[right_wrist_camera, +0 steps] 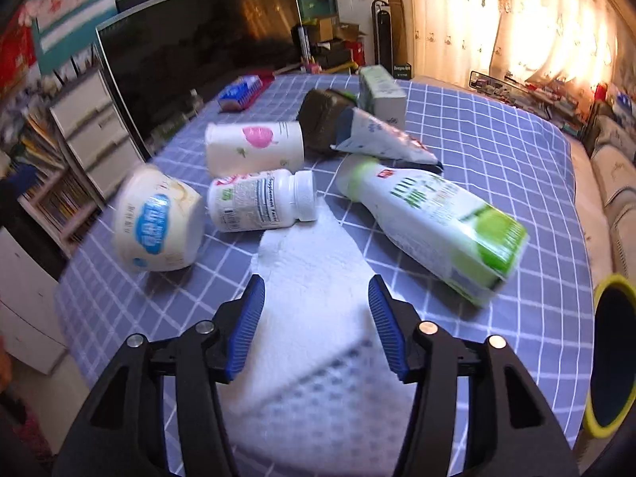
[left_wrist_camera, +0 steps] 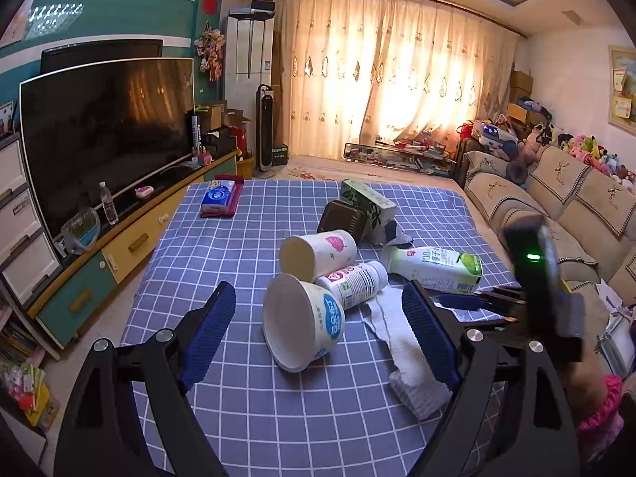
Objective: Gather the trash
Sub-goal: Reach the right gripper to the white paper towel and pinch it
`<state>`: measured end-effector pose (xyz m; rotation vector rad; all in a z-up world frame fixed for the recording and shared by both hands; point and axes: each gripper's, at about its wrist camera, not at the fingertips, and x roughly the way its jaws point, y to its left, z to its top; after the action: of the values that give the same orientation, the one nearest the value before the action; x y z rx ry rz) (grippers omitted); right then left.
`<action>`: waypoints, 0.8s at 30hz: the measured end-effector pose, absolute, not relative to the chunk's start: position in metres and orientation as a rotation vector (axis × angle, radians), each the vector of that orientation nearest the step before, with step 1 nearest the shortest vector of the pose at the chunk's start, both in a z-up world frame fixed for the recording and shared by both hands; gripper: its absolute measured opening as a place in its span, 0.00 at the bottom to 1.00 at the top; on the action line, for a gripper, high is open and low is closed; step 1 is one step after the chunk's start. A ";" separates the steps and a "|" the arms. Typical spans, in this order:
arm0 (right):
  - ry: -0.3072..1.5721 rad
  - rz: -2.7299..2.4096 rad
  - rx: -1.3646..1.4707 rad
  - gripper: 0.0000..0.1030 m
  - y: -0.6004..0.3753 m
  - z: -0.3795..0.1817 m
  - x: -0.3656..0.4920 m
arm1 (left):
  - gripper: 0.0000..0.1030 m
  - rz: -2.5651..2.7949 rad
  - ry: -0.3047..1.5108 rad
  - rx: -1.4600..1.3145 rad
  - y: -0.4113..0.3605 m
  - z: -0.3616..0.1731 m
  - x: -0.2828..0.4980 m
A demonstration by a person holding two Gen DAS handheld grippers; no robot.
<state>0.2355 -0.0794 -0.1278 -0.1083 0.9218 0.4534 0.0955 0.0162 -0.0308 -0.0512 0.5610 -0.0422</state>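
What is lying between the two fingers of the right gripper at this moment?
In the right wrist view, the white paper towel lies flat on the checked cloth between the open fingers of the right gripper. Nothing else is there.

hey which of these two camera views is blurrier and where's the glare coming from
Right wrist view is blurrier: the white tub and green-capped bottle smear with motion. Left wrist view is sharp, though fisheye-bent at the edges. In both views glare comes from the backlit curtains, washed out near white.

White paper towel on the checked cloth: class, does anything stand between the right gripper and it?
Nothing visible does. The right gripper is open directly over the white paper towel; the white pill bottle and green-labelled drink bottle lie beyond its far edge.
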 end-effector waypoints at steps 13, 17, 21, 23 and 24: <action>0.974 0.394 -0.260 0.09 -0.051 -0.147 0.256 | 0.83 -0.035 0.580 -0.087 0.024 -0.043 0.099; 0.985 0.416 -0.201 0.06 -0.059 -0.142 0.259 | 0.83 -0.039 0.588 -0.096 0.024 -0.045 0.100; 0.965 0.444 -0.144 0.06 -0.068 -0.130 0.250 | 0.83 -0.034 0.582 -0.089 0.023 -0.046 0.098; 0.946 0.456 -0.116 0.06 -0.075 -0.120 0.243 | 0.83 -0.034 0.579 -0.085 0.021 -0.046 0.097; 0.933 0.463 -0.100 0.06 -0.079 -0.113 0.239 | 0.83 -0.033 0.580 -0.084 0.020 -0.047 0.097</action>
<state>0.2387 -0.0792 -0.1135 -0.0999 0.9329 0.4635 0.0974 0.0204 -0.0471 -0.0844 0.5795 -0.0332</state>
